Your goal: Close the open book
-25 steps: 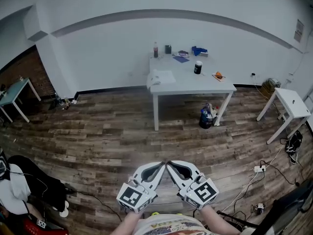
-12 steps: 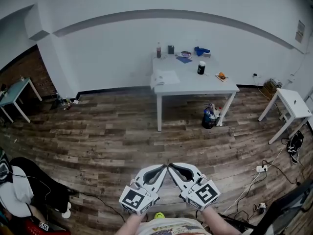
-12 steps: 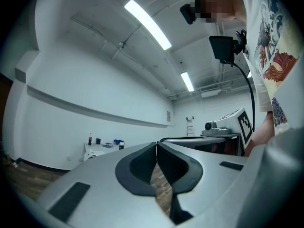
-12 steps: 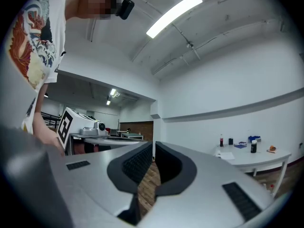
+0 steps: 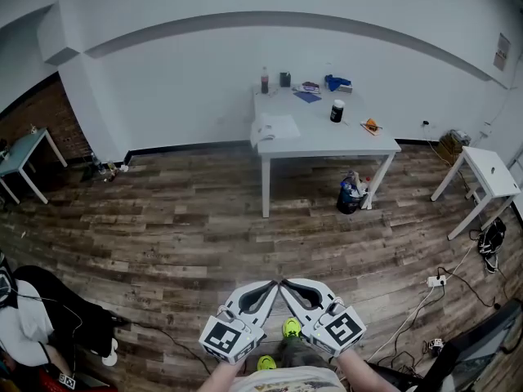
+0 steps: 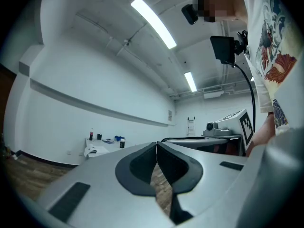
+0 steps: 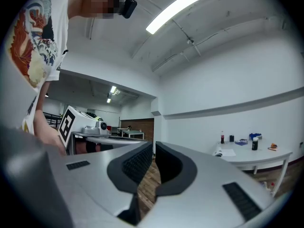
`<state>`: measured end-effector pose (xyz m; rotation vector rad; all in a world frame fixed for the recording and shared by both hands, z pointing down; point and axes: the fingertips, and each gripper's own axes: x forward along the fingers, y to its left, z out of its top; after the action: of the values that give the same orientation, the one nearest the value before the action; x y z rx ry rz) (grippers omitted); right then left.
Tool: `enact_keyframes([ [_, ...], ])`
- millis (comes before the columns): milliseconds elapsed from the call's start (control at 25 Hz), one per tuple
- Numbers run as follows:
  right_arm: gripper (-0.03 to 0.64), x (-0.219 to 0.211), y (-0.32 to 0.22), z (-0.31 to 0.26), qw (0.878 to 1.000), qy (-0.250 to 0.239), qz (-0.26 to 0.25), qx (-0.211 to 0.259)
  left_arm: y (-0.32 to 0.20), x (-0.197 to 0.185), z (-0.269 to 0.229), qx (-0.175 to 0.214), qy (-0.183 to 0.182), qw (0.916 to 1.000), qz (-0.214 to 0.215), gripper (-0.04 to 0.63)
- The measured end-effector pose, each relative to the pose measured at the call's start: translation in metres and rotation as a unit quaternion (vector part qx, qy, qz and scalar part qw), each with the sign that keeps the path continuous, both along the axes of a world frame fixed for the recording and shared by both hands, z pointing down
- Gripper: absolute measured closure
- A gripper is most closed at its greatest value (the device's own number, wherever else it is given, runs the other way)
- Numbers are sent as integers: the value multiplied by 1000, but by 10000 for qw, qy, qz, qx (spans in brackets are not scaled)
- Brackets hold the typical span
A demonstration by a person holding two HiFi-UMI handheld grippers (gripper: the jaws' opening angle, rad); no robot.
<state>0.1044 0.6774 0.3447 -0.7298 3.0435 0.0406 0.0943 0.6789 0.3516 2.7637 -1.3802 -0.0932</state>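
Observation:
The open book (image 5: 272, 128) lies with white pages up at the near left corner of a white table (image 5: 343, 144) across the room. Both grippers are held low in front of the person, far from the table, with their tips almost touching each other. My left gripper (image 5: 273, 285) is shut with nothing in it. My right gripper (image 5: 285, 284) is shut and empty too. The left gripper view shows its jaws (image 6: 156, 144) closed, with the book (image 6: 95, 150) small and far off at the left. In the right gripper view the book (image 7: 227, 152) sits far to the right of the closed jaws (image 7: 154, 144).
A bottle (image 5: 264, 81), a black cup (image 5: 333, 111) and blue items (image 5: 333, 82) stand on the table. A bin (image 5: 350, 194) sits under it. A small white table (image 5: 488, 170) and floor cables (image 5: 431, 281) are at the right. A seated person (image 5: 33, 317) is at the lower left.
Both grippers have sunk slightly toward the bottom of the head view, still shut and side by side. Yellow-green shoes now show below them.

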Motion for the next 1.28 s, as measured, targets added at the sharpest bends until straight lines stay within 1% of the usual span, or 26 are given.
enact_keyframes([
  [160, 589, 3, -17, 1, 9994, -41, -161, 300, -21, 4, 5, -6, -31, 10000, -90, 582],
  [440, 591, 0, -77, 0, 9981, 78, -373, 488, -80, 2, 2, -6, -68, 9997, -224, 581],
  [640, 591, 11, -129, 1, 9980, 8, -457, 434, -132, 12, 3, -42, -141, 9993, -345, 581],
  [840, 591, 19, -173, 9, 9965, 174, -679, 455, -173, 22, 11, -141, -85, 9986, -494, 581],
  [1040, 591, 30, -215, 16, 9964, 275, -758, 255, -212, 31, 19, -168, -88, 9979, -622, 581],
  [1200, 591, 29, -240, 15, 9945, 162, -937, 445, -240, 31, 18, -132, -76, 9972, -737, 581],
  [1280, 591, 30, -250, 13, 9943, 136, -956, 444, -250, 32, 16, -111, -90, 9970, -756, 581],
])
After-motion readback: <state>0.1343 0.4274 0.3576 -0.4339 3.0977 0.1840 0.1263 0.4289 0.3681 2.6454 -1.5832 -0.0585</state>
